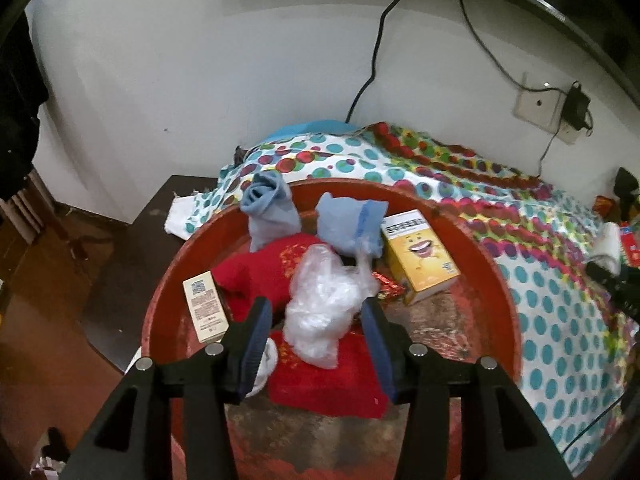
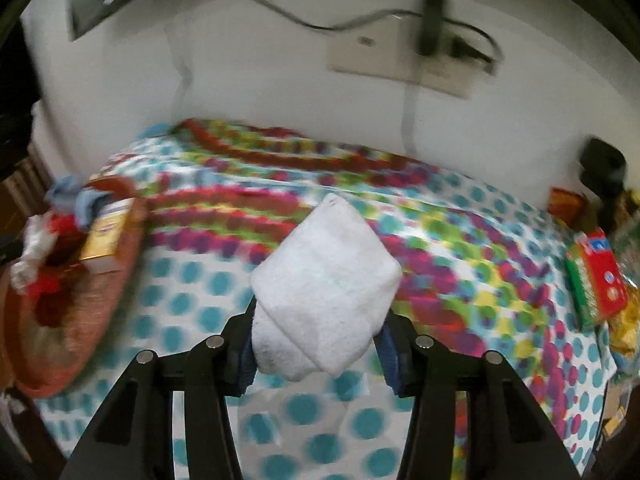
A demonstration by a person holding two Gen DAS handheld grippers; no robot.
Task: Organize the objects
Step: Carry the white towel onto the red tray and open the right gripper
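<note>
A round red basin sits on the dotted cloth. In it lie a crumpled clear plastic bag, red cloth, two blue socks, a yellow box and a beige box. My left gripper is open above the basin, its fingers either side of the plastic bag. My right gripper is shut on a folded white sock, held above the cloth. The basin shows at the left of the right wrist view.
The colourful dotted cloth covers the table. A red and green packet and other snack packets lie at the right edge. A wall socket with cables is behind. A dark low table stands left of the basin.
</note>
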